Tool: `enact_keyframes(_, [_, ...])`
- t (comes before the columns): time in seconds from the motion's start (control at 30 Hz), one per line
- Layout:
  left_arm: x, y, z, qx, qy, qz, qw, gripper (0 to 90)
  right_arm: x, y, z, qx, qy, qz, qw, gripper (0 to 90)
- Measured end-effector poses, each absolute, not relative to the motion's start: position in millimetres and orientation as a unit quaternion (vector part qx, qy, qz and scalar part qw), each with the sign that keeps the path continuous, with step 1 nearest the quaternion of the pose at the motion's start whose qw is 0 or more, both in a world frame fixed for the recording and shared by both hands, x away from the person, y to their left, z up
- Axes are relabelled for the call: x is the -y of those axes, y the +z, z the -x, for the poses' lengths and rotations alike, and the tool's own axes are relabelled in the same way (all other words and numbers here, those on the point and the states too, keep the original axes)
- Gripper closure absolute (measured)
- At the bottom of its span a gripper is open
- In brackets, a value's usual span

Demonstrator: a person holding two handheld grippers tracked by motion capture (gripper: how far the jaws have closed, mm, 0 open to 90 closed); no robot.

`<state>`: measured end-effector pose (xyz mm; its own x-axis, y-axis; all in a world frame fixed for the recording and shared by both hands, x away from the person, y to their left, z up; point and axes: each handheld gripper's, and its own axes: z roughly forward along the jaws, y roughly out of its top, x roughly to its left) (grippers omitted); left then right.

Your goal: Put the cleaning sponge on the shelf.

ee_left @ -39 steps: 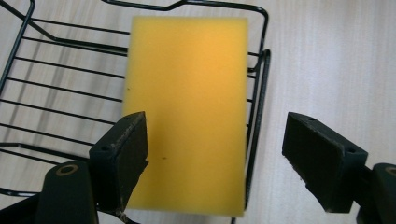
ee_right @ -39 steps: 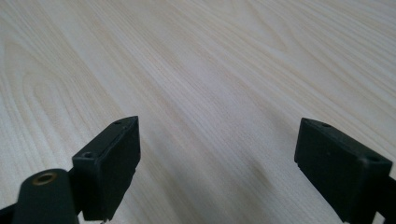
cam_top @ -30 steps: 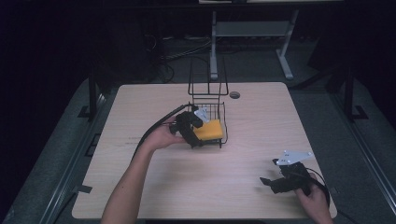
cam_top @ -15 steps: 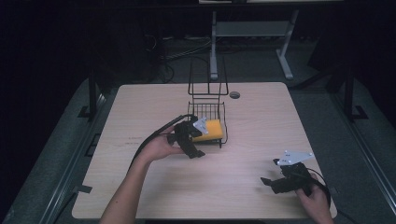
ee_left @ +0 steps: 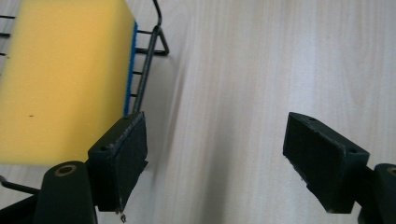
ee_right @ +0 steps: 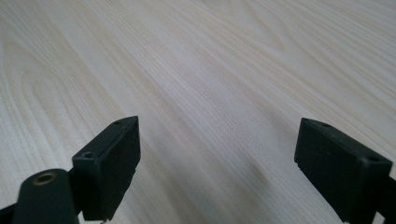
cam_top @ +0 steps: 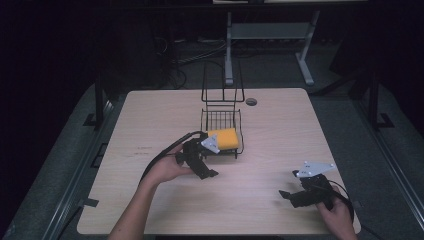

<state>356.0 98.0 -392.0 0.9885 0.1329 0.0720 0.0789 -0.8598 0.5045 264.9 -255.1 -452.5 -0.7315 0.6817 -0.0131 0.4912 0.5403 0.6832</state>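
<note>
A yellow sponge (cam_top: 226,138) with a blue underside lies in the front part of a black wire rack (cam_top: 235,150) at the table's middle. In the left gripper view the sponge (ee_left: 60,74) sits at the left, inside the rack's wire rim (ee_left: 145,65). My left gripper (cam_top: 209,173) hangs just in front of the rack, open, with bare table between its pads (ee_left: 126,154). My right gripper (cam_top: 286,195) rests low near the front right of the table, open, nothing between its pads (ee_right: 116,154).
The wooden table (cam_top: 280,130) has a small dark round hole (cam_top: 251,101) behind the rack. The rack's tall back loop (cam_top: 222,80) rises at the rear. A metal stand (cam_top: 265,35) is on the floor beyond the table.
My left gripper has drawn back from the rack toward the front of the table, and the sponge stays lying in the rack. The right gripper has hardly moved.
</note>
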Motion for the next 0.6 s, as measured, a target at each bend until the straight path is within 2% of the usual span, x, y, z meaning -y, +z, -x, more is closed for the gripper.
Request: enact_keyframes(0.6, [-119, -399, -321, -0.064, 0.059, -0.958, 0.274, 20.9, 251, -454, -265, -0.869, 0.333, -0.337, 0.141, 14.1])
